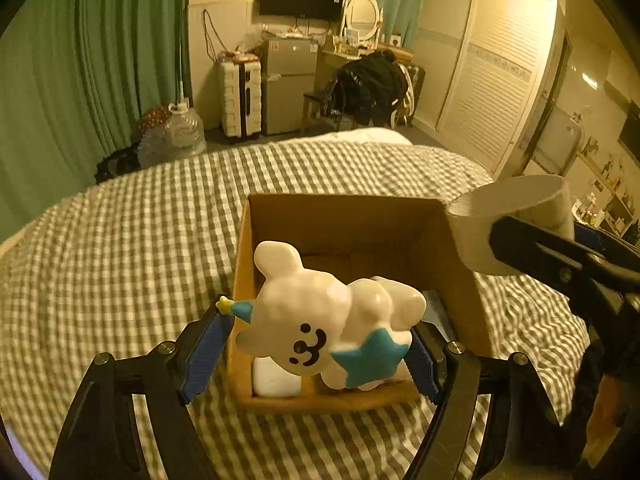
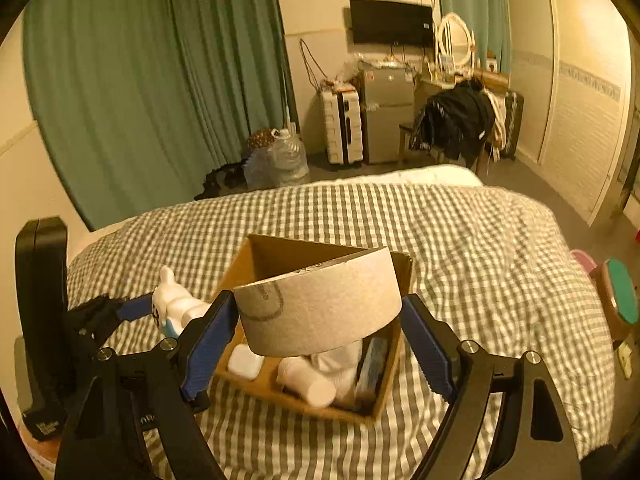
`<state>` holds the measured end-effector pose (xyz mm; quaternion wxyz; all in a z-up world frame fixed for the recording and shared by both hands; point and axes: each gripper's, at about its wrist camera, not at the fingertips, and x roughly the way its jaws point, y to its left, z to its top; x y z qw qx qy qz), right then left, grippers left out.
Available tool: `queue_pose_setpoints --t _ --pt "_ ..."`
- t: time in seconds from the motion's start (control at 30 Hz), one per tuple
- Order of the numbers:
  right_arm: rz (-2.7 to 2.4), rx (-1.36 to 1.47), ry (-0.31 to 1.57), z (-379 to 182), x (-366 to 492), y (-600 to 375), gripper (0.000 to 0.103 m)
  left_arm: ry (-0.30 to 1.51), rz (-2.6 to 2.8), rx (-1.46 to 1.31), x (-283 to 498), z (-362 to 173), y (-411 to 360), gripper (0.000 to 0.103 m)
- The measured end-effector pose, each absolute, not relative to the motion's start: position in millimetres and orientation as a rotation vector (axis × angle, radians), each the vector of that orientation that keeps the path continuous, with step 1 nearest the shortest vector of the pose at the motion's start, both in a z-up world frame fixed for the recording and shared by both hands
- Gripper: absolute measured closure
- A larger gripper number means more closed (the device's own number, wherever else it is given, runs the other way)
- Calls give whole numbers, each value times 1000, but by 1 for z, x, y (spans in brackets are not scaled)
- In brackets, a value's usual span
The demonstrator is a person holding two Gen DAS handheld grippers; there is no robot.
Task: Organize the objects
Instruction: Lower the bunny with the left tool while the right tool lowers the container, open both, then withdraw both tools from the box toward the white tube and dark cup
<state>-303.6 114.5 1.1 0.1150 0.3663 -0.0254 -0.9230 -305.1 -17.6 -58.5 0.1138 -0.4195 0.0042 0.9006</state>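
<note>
My left gripper [image 1: 320, 344] is shut on a white bear figure [image 1: 320, 320] with a blue star and a small party hat, held over the near end of an open cardboard box [image 1: 244, 264] on the bed. My right gripper [image 2: 320, 332] is shut on a wide cardboard tape roll [image 2: 320, 308], hanging above the same cardboard box [image 2: 240, 264]. In the left wrist view the tape roll [image 1: 516, 216] and the right gripper's black arm show at the right, by the box's far right corner. The bear figure [image 2: 176, 304] appears at the left in the right wrist view.
Inside the box lie a white block [image 2: 245, 362], a white bottle [image 2: 308, 380], white cloth [image 2: 340, 356] and a dark flat item [image 2: 374, 364]. A checked grey and white cover [image 1: 120, 260] spreads over the bed. Green curtains, suitcase, small fridge and a laden chair stand beyond.
</note>
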Motion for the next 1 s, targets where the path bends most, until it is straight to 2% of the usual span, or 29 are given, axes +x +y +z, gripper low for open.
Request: queue_pose_setpoints --t 0.27,0.3,0.37,0.4,0.43,0.6,0.8,1.0 --pt "-2656 1173 -173 -57 -360 121 19 10 2588 -1263 -328 -101 -8 21" --pt "-2647 1176 -192 -61 -363 121 15 8 2582 -1271 -329 -102 -6 21" --pt "-2659 1177 -193 -65 -364 124 9 4 2578 -1293 -329 -101 -5 17" --pt "-2682 1173 -179 -64 -362 126 9 2 2588 -1303 -328 -99 -6 10" --pt "-2691 1168 -169 -62 -360 128 9 -1 2604 -1301 -325 -95 -7 9" --pt "-2722 1111 -191 -29 -337 141 9 -32 2662 -1254 -301 -53 -17 7" --pt "-2803 981 -158 45 -276 149 9 -5 2742 -1133 -247 14 -24 6" --pt "-2873 894 -86 91 -192 148 9 -7 2783 -1112 -182 40 -40 5"
